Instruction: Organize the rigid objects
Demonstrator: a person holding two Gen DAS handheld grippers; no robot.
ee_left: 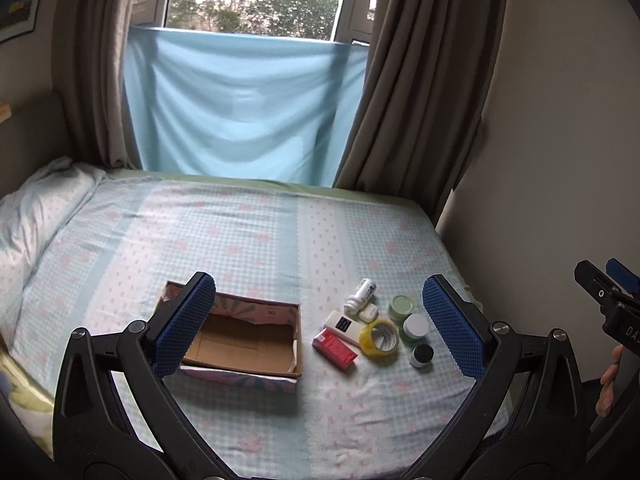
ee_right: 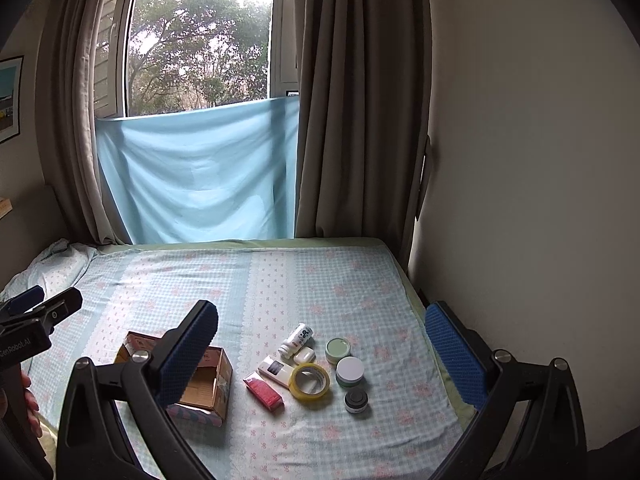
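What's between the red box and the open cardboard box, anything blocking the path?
Nothing visible. The red box lies on the bed sheet just right of the cardboard box, with only bare sheet between them. The tape roll and white remote sit on its far side. Both the left gripper and right gripper are open and empty.

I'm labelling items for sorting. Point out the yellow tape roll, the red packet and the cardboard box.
yellow tape roll (ee_left: 379, 339), left wrist view, on its near rim.
red packet (ee_left: 334, 349), left wrist view, middle of its top face.
cardboard box (ee_left: 240, 344), left wrist view, bare inner floor.
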